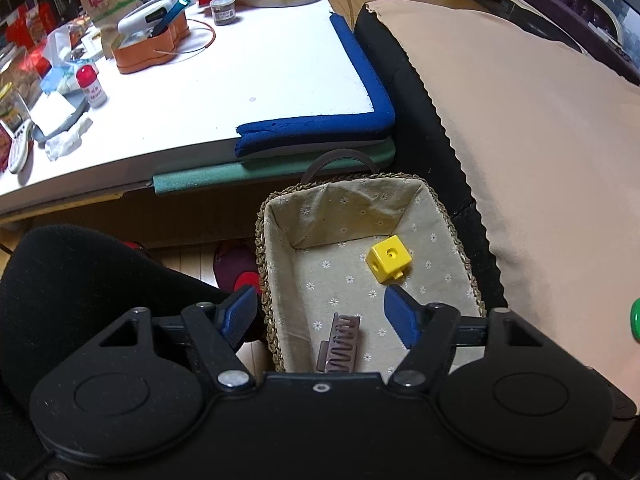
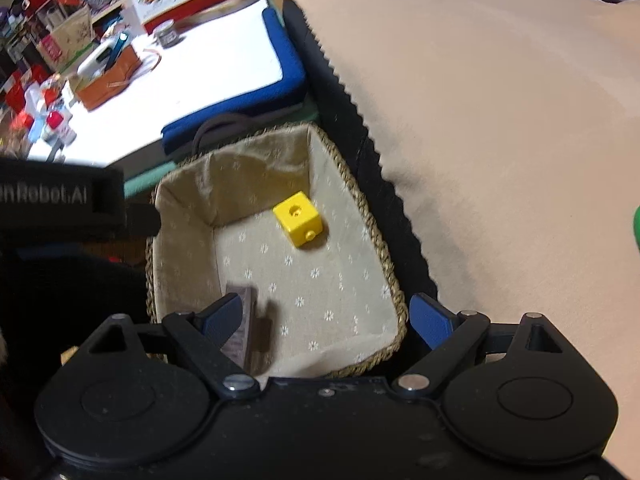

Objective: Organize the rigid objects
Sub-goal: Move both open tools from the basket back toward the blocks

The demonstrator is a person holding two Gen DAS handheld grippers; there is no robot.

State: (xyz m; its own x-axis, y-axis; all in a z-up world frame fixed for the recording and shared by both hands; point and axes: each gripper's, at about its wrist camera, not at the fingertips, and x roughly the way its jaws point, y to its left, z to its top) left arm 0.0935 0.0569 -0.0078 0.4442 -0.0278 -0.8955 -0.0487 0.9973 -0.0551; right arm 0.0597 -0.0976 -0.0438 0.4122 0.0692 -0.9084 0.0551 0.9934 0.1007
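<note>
A woven basket (image 1: 456, 220) with a flowered cloth lining stands on the floor between a low table and a cushion; it also shows in the right wrist view (image 2: 376, 232). Inside lie a yellow cube (image 1: 389, 258) (image 2: 298, 218) and a brown hair clip (image 1: 339, 344) (image 2: 240, 330). My left gripper (image 1: 322, 316) is open and empty, just above the basket's near end. My right gripper (image 2: 326, 322) is open and empty, also over the basket's near end, its left finger close to the clip. A green object (image 1: 635, 318) (image 2: 636, 226) peeks in at the right edge on the cushion.
A low white table (image 1: 240, 80) with blue foam edging (image 1: 360, 80) holds an orange box (image 1: 148, 48), a red-capped bottle (image 1: 91, 86), a small jar (image 1: 223, 10) and clutter. A beige cushion (image 1: 540, 140) lies to the right. The left gripper's body (image 2: 60, 196) shows at left.
</note>
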